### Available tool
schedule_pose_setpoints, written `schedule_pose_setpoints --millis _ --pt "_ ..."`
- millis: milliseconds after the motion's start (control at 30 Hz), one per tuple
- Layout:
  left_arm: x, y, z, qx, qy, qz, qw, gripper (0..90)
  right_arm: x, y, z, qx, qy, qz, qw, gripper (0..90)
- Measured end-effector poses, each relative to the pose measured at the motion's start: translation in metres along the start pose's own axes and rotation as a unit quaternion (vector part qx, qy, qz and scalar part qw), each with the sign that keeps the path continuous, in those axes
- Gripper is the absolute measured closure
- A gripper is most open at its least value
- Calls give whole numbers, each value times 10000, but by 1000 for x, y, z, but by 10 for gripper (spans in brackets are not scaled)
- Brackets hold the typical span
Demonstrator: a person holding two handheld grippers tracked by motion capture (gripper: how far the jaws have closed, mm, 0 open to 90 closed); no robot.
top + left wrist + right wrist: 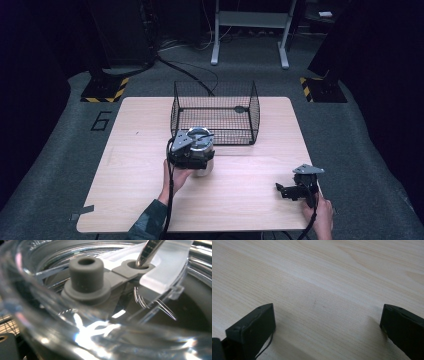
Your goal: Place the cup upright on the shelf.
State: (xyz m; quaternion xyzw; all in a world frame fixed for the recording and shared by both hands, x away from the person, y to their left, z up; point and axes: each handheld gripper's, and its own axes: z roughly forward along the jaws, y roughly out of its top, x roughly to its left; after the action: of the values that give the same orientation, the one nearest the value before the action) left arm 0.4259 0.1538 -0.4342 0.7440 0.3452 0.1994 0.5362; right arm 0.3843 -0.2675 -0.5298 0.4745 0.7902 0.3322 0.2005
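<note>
High view: bench (150, 195) evenly lit from above, surrounding floor and background dark, detail soft. Left gripper view: clear lid (105, 335) very close, near rim blurred, strong white glare streaks, grey plug (86, 275) sharp. Right gripper view: bright wood grain, sharp; soft shadows beside right tool (327, 325) jaws.

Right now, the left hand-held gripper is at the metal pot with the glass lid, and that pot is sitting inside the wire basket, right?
Not quite. In the high view, the left hand-held gripper is at the metal pot, but the pot stands on the table, just in front of the wire basket, not inside it.
</note>
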Motion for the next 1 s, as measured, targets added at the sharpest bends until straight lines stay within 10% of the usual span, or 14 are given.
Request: schedule_pose_setpoints --millis 1000 --pt "19 40 -23 -206 180 94 9996 27 0 0 0 2 3 5 10000 0"
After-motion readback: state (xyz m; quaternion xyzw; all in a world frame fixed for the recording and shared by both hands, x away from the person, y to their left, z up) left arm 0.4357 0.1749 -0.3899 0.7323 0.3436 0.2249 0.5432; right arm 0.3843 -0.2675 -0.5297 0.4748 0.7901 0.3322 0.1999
